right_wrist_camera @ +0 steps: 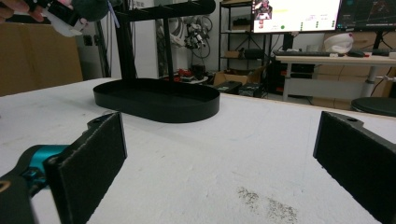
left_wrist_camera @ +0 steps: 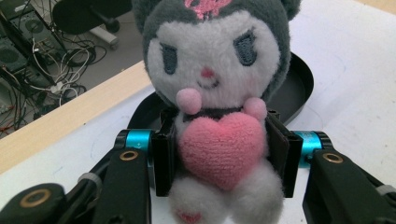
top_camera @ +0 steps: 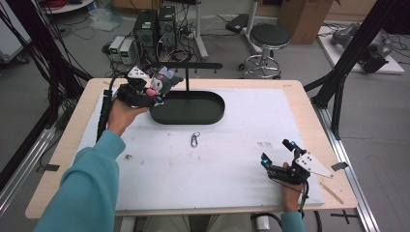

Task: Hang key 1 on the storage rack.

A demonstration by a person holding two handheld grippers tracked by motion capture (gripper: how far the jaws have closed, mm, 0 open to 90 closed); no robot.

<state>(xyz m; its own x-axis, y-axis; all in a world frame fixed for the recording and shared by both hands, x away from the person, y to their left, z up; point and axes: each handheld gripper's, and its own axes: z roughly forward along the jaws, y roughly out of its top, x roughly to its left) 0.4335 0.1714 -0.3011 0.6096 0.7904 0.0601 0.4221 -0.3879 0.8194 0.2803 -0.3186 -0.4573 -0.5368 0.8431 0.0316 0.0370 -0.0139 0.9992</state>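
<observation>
A grey-hooded plush doll (left_wrist_camera: 215,79) with a white face and a pink heart is clamped at its body between the black pads of my left gripper (left_wrist_camera: 223,156). In the high view the left gripper (top_camera: 153,94) holds the plush doll (top_camera: 163,81) in the air at the left end of the black oval tray (top_camera: 212,113), beside the T-shaped black stand (top_camera: 187,72) that rises from the tray. My right gripper (top_camera: 276,152) rests low at the table's front right, jaws wide apart with nothing between them. The right gripper (right_wrist_camera: 219,163) looks toward the tray (right_wrist_camera: 159,100) and stand (right_wrist_camera: 166,32).
A small metal carabiner clip (top_camera: 195,139) lies on the white foam mat (top_camera: 217,169) in front of the tray. Dark specks mark the mat (right_wrist_camera: 268,205) near the right gripper. Behind the table stand a stool (top_camera: 269,38) and computer boxes (top_camera: 154,29).
</observation>
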